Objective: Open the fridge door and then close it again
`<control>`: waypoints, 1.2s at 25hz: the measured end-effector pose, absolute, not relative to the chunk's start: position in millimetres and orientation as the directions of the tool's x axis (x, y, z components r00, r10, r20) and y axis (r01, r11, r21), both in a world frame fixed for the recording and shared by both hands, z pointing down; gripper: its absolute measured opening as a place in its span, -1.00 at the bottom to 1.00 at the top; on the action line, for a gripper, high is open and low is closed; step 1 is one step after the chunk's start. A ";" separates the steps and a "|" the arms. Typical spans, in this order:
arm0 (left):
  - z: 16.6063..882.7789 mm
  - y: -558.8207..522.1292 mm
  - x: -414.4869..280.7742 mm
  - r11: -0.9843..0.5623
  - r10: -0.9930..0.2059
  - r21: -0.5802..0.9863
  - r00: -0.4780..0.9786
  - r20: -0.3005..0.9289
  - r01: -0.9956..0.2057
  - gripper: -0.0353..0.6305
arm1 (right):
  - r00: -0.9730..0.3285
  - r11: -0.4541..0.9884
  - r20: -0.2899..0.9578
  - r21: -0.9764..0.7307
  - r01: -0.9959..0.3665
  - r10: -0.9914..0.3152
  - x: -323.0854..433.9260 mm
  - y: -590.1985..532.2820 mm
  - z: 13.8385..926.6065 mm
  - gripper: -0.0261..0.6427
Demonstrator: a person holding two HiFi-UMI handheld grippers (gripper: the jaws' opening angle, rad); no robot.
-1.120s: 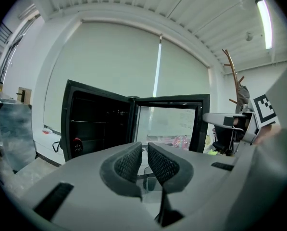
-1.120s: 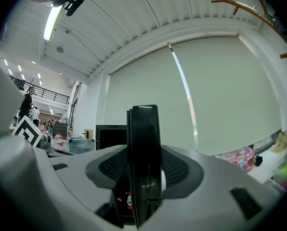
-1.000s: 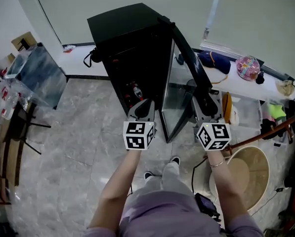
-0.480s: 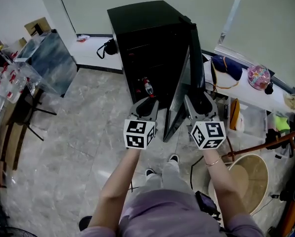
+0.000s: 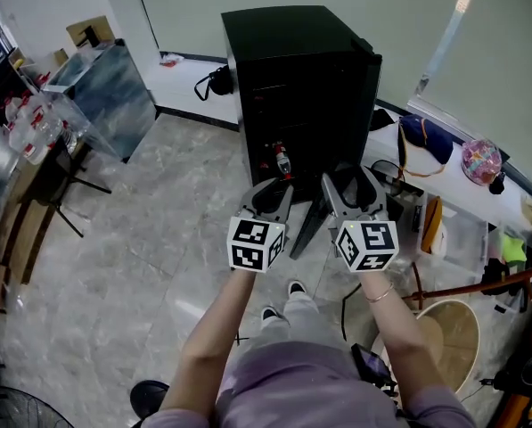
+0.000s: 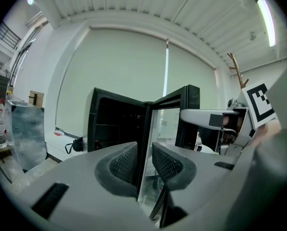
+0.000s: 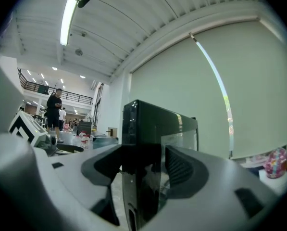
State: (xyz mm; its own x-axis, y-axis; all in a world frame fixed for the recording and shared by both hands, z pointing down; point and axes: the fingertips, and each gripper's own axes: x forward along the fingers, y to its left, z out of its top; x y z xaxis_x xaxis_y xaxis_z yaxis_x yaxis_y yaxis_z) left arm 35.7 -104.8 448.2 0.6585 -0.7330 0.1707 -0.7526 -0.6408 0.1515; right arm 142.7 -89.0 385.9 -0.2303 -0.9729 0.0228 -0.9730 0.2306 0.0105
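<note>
Right gripper view: right hand-held gripper [image 7: 142,170] wide, jaws just been opening, edge of the fridge door [image 7: 139,124] between them, unpinched. The left hand-held gripper [image 6: 143,160] also just opened, part-way, empty. Door ajar on the fridge [image 5: 292,69]. Risk: a jaw snags the edge, or door stalls unlatched.

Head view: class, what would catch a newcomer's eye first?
The black fridge stands at centre, its glass door swung open toward the person. The right hand-held gripper, jaws just opened wider, straddles the door's edge. A pink patterned round object sits on the right ledge.
</note>
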 end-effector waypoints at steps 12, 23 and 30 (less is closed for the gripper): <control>446.6 -123.7 18.8 -0.613 -0.756 0.191 0.639 0.139 -0.767 -0.63 | -0.392 0.393 0.040 0.039 -0.919 -0.919 99.0 -113.3 388.5 -0.16; 436.5 -140.4 25.2 -0.641 -0.742 0.229 0.668 0.062 -0.733 -0.35 | -0.530 0.531 0.042 0.015 -0.847 -0.847 67.7 -145.7 389.7 -0.22; 440.7 -171.6 28.7 -0.611 -0.763 0.182 0.634 0.126 -0.771 -0.29 | -0.580 0.581 0.043 0.010 -0.814 -0.813 53.6 -166.2 388.7 -0.25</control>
State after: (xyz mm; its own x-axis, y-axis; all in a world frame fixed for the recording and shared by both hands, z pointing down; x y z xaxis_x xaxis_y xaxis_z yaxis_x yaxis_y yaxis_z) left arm 28.7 -171.6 440.7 0.6344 -0.7627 0.1256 -0.7705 -0.6110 0.1816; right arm 53.6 -166.2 388.7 -0.5802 -0.8133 0.0435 -0.8138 0.5811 0.0104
